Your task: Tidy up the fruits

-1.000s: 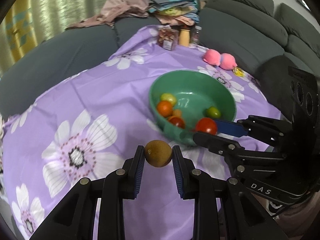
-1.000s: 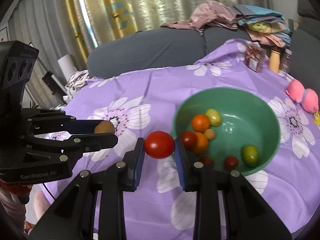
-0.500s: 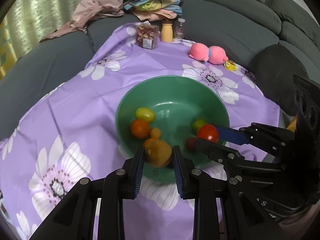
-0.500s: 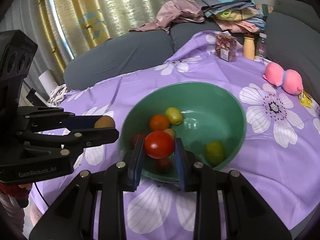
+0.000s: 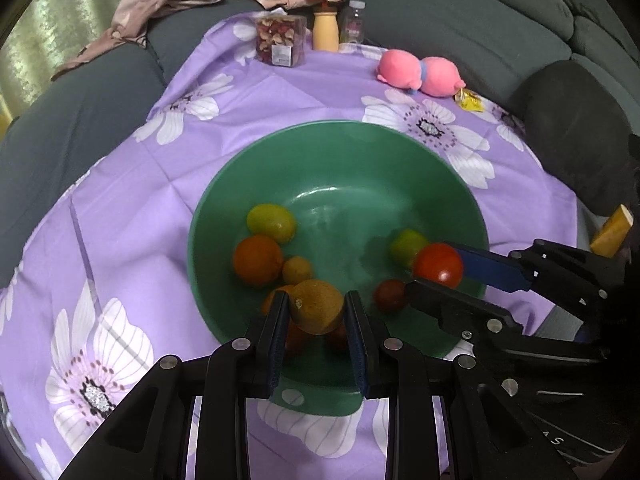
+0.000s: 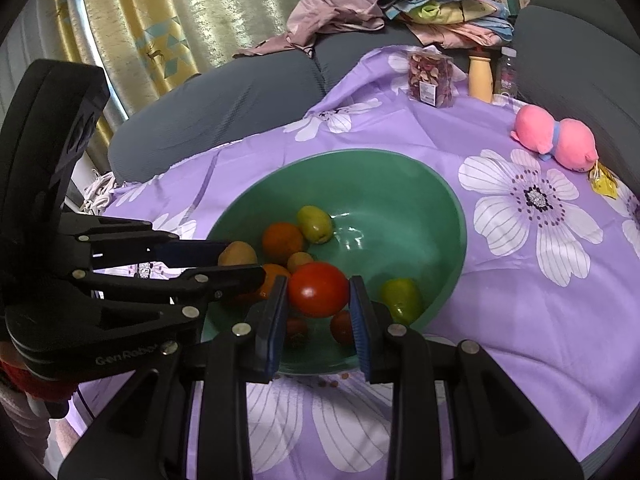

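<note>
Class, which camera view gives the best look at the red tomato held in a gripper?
The right wrist view: the tomato sits centred, large and sharp between the right gripper pads. In the left wrist view it appears smaller, off to the side, partly covered by a finger.

Setting: home living room.
Seating: grey sectional sofa (image 5: 460, 20) wrapping round the table.
Table cover: purple floral cloth (image 6: 520, 280).
Window side: gold patterned curtains (image 6: 160, 20).
Household clutter: loose clothes pile (image 6: 400, 12) on the sofa back; pink plush toy (image 5: 418, 72); snack jar (image 5: 280, 40) and bottles on the cloth.
</note>
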A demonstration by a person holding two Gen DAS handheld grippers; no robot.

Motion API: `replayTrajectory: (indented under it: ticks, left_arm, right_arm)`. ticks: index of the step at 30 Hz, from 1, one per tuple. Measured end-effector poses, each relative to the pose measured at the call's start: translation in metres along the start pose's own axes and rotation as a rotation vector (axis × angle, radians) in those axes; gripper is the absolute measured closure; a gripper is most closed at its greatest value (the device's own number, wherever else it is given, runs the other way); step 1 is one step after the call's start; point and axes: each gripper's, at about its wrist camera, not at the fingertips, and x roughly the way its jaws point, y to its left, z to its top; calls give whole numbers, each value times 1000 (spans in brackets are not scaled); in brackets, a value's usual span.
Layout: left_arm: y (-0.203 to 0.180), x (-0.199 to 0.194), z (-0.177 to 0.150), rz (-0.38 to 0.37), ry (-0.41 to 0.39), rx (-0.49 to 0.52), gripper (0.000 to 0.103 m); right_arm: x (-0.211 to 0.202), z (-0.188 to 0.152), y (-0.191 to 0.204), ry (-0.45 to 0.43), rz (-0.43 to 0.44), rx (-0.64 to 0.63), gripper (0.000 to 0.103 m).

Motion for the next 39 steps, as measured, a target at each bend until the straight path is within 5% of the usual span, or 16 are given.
replayTrajectory:
  ticks: [14, 16, 17, 19, 21, 28, 39]
  left_arm:
    - [10, -12, -1, 29, -11, -38, 75]
    - [12, -20, -1, 37, -21, -44, 74]
    - [14, -25, -1, 42, -22, -48, 71]
    - [16, -33, -1, 56, -30, -48, 47]
    - [17, -43, -1, 86, -45, -47, 38]
    - [19, -66, 1, 100, -71, -31, 37]
    - [14, -80, 6, 123, -89, -15, 37]
  right_arm:
    - [-8, 4, 2, 4, -24, 2, 69]
    - [-11, 6, 4, 4, -30, -9, 57]
    - [-15, 8, 5, -2, -36, -17, 54]
    - [-22, 12, 7, -7, -45, -35, 46]
    - [-28, 16, 9, -17, -50, -47, 41]
    - [-49, 28, 16, -35, -52, -93, 30]
    - [-71, 34, 23, -62, -55, -135, 30]
